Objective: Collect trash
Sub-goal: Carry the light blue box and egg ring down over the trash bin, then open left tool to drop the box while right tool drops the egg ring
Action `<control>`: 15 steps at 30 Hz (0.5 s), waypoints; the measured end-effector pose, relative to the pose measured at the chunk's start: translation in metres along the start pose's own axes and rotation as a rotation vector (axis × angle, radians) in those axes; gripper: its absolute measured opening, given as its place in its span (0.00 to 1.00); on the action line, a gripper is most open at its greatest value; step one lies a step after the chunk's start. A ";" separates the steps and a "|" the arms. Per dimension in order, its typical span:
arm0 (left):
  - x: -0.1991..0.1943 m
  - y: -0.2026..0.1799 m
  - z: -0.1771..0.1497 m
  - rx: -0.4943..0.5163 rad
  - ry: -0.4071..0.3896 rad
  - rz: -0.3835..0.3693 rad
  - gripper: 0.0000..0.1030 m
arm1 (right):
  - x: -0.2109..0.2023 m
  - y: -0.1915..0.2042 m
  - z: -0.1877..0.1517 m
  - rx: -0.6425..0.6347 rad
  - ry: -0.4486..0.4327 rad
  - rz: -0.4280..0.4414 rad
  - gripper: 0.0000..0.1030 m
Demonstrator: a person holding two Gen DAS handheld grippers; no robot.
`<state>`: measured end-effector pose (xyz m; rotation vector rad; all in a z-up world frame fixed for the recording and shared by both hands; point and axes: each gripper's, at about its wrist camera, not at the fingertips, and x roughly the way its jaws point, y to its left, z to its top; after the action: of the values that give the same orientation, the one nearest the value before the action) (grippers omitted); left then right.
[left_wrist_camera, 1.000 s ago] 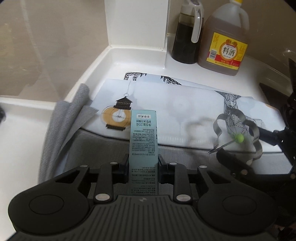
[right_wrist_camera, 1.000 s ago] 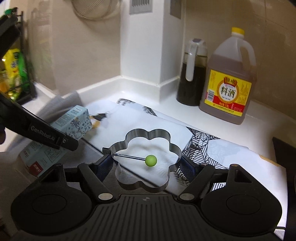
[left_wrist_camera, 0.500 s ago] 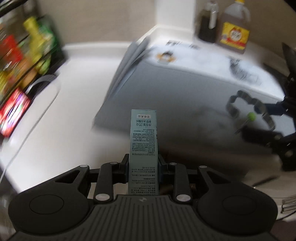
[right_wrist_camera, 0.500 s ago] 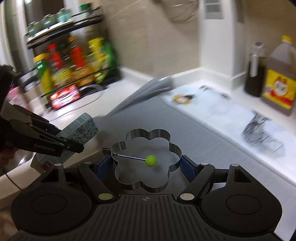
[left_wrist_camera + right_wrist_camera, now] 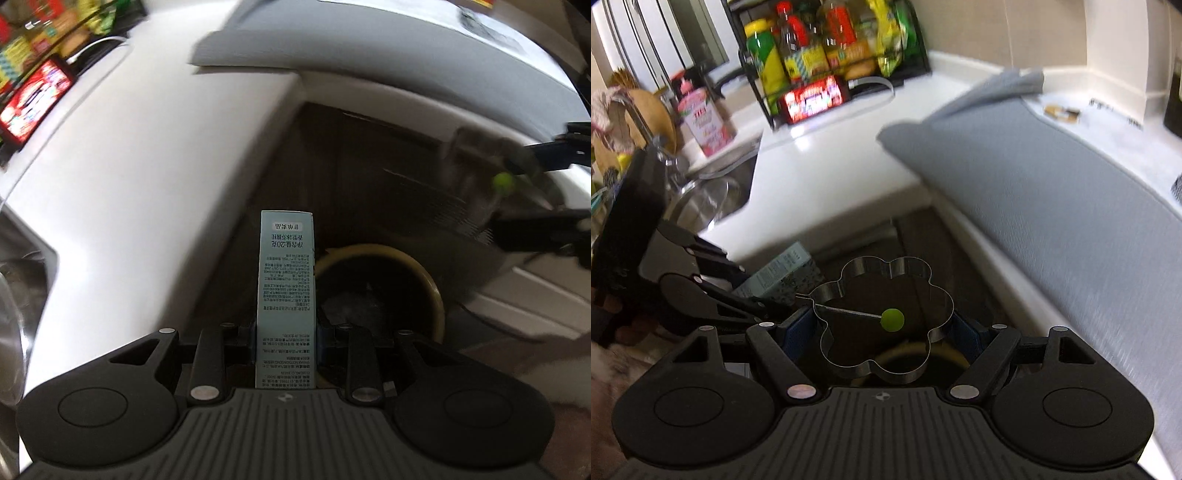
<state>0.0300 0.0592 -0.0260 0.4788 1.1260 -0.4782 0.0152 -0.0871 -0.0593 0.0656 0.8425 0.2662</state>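
Note:
My left gripper (image 5: 286, 338) is shut on a tall pale-blue carton (image 5: 286, 295) printed with small text. It hangs past the counter edge, right above a round bin (image 5: 432, 291) with a yellow rim and dark inside. My right gripper (image 5: 882, 328) is shut on a flower-shaped metal ring (image 5: 942, 295) with a thin wire handle ending in a green ball (image 5: 892, 319). The same ring (image 5: 476, 166) shows blurred at the right of the left wrist view. In the right wrist view the carton (image 5: 783, 275) and left gripper (image 5: 713, 295) sit to the left, and the bin's rim (image 5: 956, 354) peeks below the ring.
A white counter (image 5: 827, 162) carries a grey mat (image 5: 1052, 192). A wire rack of bottles and packets (image 5: 827, 48) stands at the back. A steel sink (image 5: 701, 199) lies at the left. Dark cabinet fronts (image 5: 369, 177) drop below the counter edge.
Both grippers swung away from the mat and off the counter edge, tilting downward. The yellow-rimmed bin has come into view below them. Both still hold their items.

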 end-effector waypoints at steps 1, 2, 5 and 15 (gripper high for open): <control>0.003 -0.002 -0.003 0.010 0.013 -0.018 0.30 | 0.005 0.000 -0.005 0.003 0.027 -0.001 0.78; 0.009 -0.004 -0.005 0.015 0.035 -0.041 0.30 | 0.011 0.000 -0.010 0.011 0.055 -0.010 0.78; 0.034 -0.009 -0.013 0.010 0.127 -0.118 0.30 | 0.030 -0.004 -0.029 0.038 0.134 -0.032 0.78; 0.104 -0.014 -0.019 -0.021 0.321 -0.221 0.30 | 0.080 -0.025 -0.069 0.189 0.298 -0.103 0.78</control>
<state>0.0441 0.0467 -0.1308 0.4236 1.5017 -0.5943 0.0203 -0.0932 -0.1675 0.1615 1.1629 0.0996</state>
